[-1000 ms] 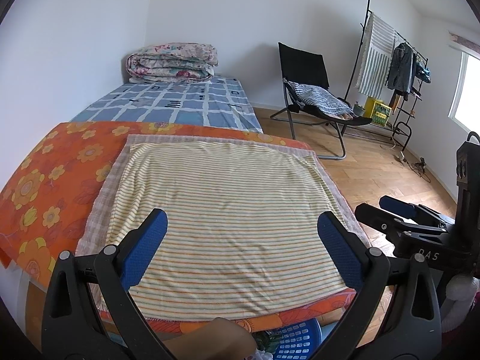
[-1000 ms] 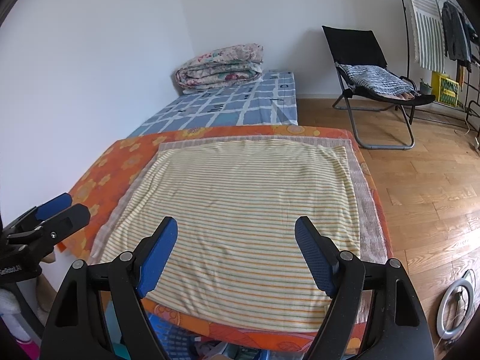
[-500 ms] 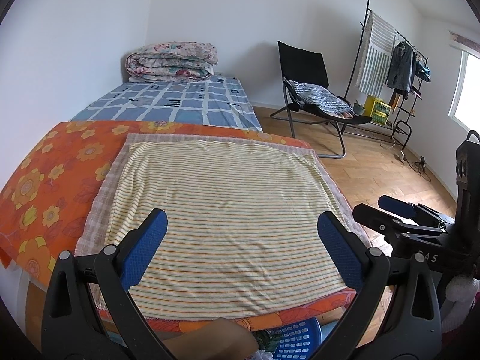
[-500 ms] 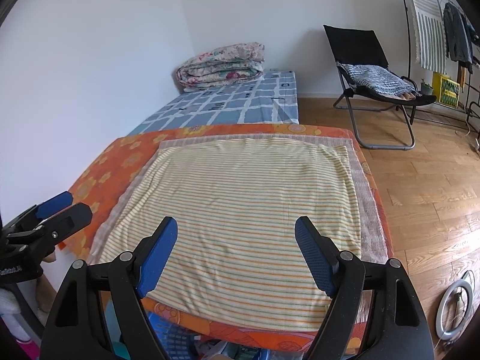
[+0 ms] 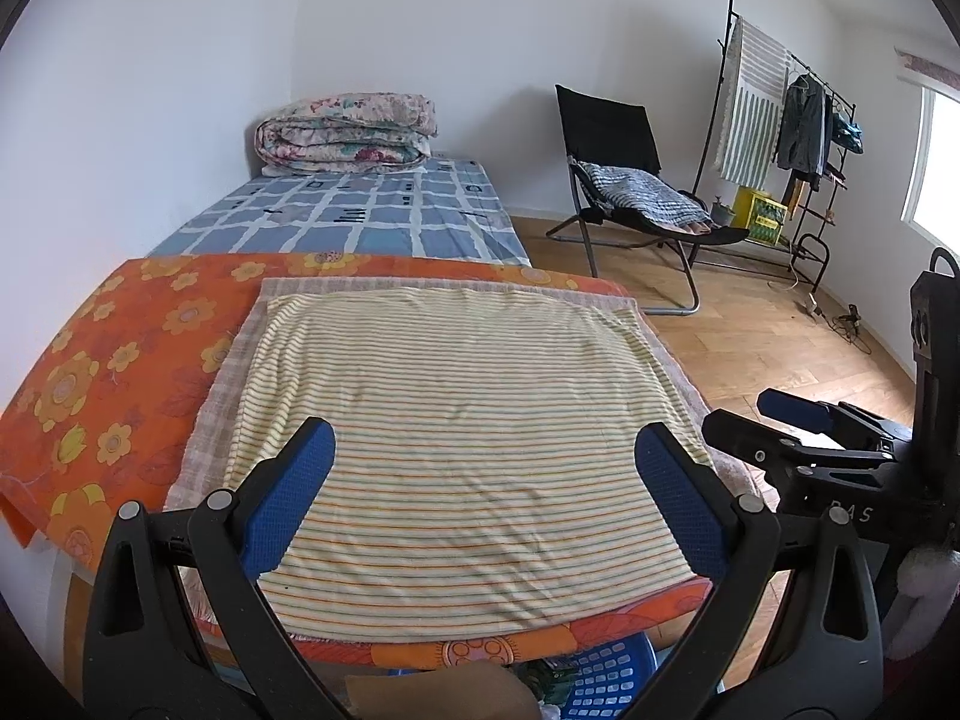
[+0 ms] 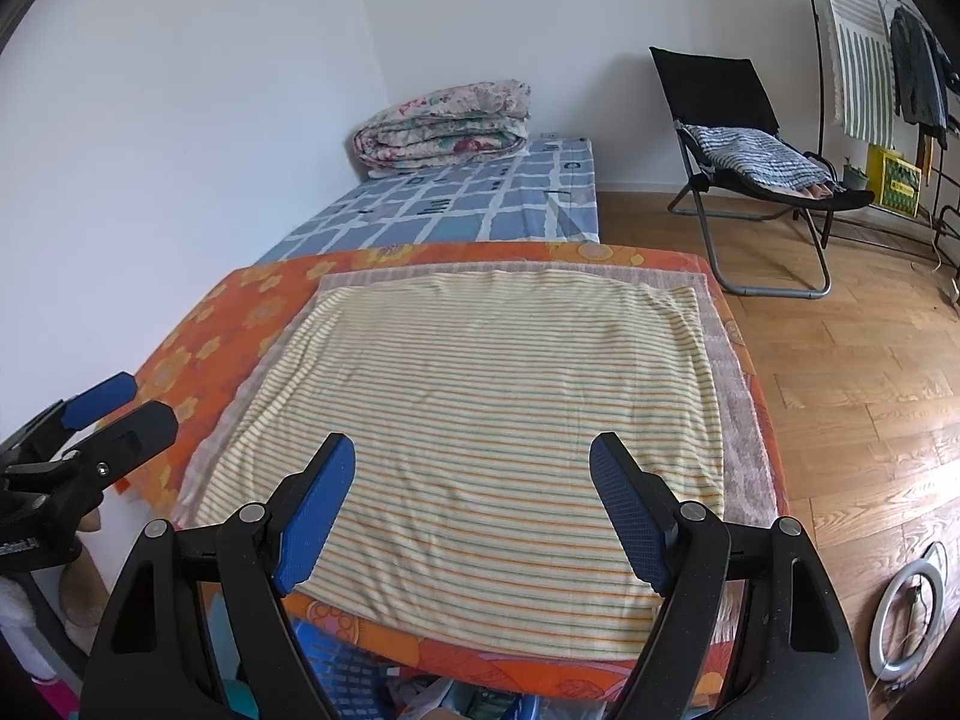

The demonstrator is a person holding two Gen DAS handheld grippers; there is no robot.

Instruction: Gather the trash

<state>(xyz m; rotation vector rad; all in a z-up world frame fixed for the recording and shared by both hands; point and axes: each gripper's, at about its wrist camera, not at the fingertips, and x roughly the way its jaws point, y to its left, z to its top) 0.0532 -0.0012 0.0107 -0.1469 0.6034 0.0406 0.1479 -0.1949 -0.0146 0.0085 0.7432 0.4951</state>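
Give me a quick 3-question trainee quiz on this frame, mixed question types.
1. True or false: both tongs, left and right, hold a piece of trash.
2. Multiple choice: what lies on top of the orange floral sheet? A) a striped cloth B) a pizza box C) a laptop
3. Short answer: what sits at the far end of the blue checked mattress, against the wall?

Key
1. False: both are open and empty above the striped cloth.
2. A
3. A folded floral quilt.
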